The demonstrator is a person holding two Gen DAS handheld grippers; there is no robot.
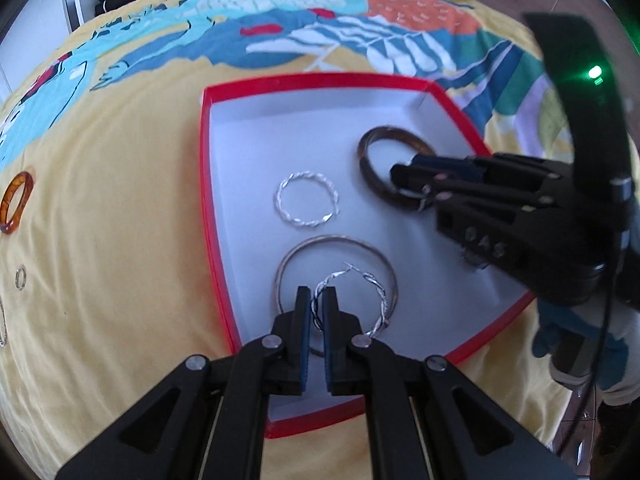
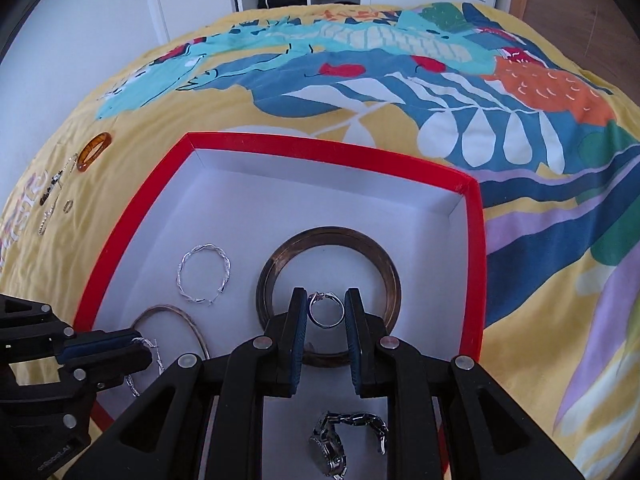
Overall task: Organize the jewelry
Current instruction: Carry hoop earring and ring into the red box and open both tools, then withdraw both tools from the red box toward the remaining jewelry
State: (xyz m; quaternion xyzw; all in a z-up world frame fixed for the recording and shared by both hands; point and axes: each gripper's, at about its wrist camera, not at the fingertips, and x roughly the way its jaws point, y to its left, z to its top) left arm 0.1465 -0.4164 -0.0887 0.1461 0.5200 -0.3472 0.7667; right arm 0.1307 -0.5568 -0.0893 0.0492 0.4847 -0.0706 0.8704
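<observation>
Both tools hang over the red-rimmed box [image 1: 208, 184] on the bed's yellow patterned cover [image 1: 120, 280]. Left tool [image 1: 316, 304] is clamped on a twisted silver hoop earring [image 1: 376, 304], its fingers almost together, above the thin bangle [image 1: 336, 240] lying on the box's white floor. Right tool [image 2: 326, 312] is narrowly parted, its pads pressing each side of a small silver ring [image 2: 326, 314], held over the dark brown bangle [image 2: 328, 240].

Inside the box a second twisted hoop [image 2: 204, 276] lies apart from both bangles, and a metal watch [image 2: 340, 440] lies near the closest wall. Far half of the floor is bare up to the red rim, which stands on all visible sides.

Left of the box, on the cover, lie an amber ring [image 2: 94, 150], a small ring [image 2: 69, 205] and some chains [image 2: 50, 208], well clear of the rim.
</observation>
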